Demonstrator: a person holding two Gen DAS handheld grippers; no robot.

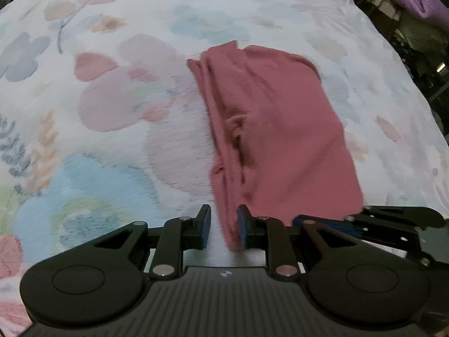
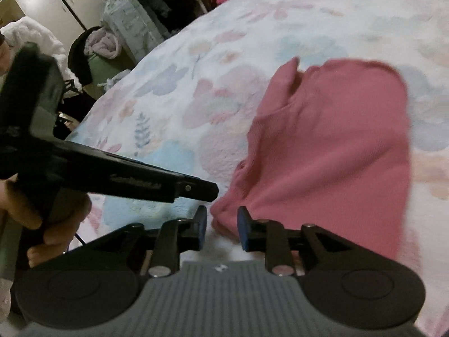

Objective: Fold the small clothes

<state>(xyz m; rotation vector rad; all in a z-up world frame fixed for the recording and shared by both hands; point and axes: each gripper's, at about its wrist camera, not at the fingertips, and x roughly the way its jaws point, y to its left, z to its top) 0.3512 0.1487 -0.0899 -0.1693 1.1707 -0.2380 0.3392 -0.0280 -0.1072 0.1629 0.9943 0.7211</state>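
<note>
A ribbed, matt pink knit garment (image 1: 280, 129) lies on a soft, nubby floral cloth bedspread (image 1: 112, 98); the left hand-held gripper (image 1: 223, 226) is matt black plastic with blue pads (image 1: 206, 224).

The flowered bed cover (image 1: 112, 56) lies bare to the left of the pink garment (image 1: 275, 129) and beyond it, so a gripper could sweep there with nothing in the way. At the garment's near edge it is crowded: the left gripper (image 2: 196, 191) and the right gripper (image 2: 221, 224) sit just beside each other, and the hand (image 2: 47, 216) holding the left one fills the space at its side. Off the bed's far-left edge stand a chair (image 2: 81, 56) heaped with clothes and stuffed bags (image 2: 132, 25).
</note>
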